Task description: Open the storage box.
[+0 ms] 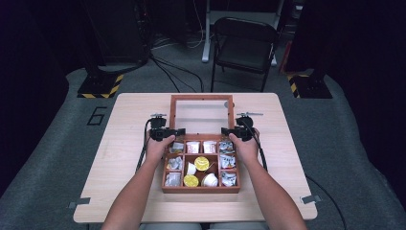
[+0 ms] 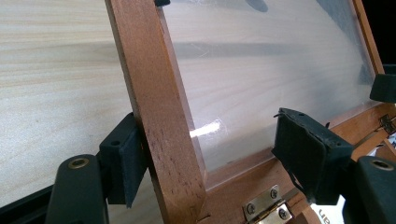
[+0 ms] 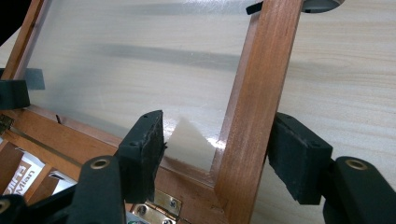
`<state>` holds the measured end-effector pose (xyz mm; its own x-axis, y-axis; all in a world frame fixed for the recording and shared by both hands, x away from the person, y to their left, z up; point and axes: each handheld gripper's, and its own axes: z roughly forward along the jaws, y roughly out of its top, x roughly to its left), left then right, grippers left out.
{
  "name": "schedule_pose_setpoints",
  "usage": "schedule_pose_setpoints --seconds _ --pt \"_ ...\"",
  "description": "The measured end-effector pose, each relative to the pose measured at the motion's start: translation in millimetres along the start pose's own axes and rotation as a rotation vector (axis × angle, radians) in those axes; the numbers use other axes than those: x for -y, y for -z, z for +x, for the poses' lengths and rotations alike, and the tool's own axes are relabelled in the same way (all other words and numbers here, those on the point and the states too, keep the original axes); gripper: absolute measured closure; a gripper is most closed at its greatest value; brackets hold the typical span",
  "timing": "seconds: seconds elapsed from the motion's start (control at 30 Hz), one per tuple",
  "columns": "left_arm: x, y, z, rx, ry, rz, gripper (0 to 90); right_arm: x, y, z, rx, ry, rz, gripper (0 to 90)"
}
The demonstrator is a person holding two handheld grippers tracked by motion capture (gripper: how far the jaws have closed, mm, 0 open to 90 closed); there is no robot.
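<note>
1. Here, a wooden box with many compartments sits at the middle of the light wooden counter, on the person's side of it.
2. Its lid, a wooden frame around a clear pane, is swung open and lies back beyond the box, joined to the rear wall by brass hinges.
3. The compartments hold small packets and sachets along the sides and back, and yellow-topped and white cups in the middle.
4. The left gripper is at the lid's near left corner, just behind the box's rear wall.
5. In the left gripper view its fingers stand astride the lid's side rail: the outer pad touches the rail's outer face, while the inner pad is apart from it, over the pane. They stand fairly wide with the rail between them, not clamped on it.
6. The right gripper is at the matching near right corner of the lid.
7. In the right gripper view its fingers also straddle that side's rail, one pad over the pane and the other outside the frame; small gaps show on both sides, so the rail is between them but not pinched.
8. The person's two hands grasp the grippers from the near side, with both forearms reaching over the counter on either side of the box.
9. A dark folding chair stands on the floor beyond the counter.
</note>
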<state>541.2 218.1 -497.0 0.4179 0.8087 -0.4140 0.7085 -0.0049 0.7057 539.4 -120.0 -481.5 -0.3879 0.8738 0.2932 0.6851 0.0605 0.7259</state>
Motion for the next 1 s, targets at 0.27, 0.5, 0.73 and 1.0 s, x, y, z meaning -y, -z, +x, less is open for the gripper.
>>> schedule_pose_setpoints --seconds 0.27,0.5,0.73,1.0 --pt "-0.2 -0.5 1.1 0.007 -0.001 -0.001 28.3 -0.8 0.8 -1.9 -0.007 0.009 0.012 38.5" --pt "-0.4 -1.3 1.6 0.001 -0.001 0.008 27.5 -1.0 0.3 -2.7 -0.004 0.009 0.017 38.4" --pt "-0.1 -2.4 2.7 -0.004 0.013 0.02 26.0 -0.8 -0.9 -4.4 -0.005 -0.003 0.024 38.5" --pt "-0.5 -3.4 4.1 0.001 0.027 0.032 25.7 0.6 -3.3 -8.3 -0.026 -0.027 0.031 38.4"
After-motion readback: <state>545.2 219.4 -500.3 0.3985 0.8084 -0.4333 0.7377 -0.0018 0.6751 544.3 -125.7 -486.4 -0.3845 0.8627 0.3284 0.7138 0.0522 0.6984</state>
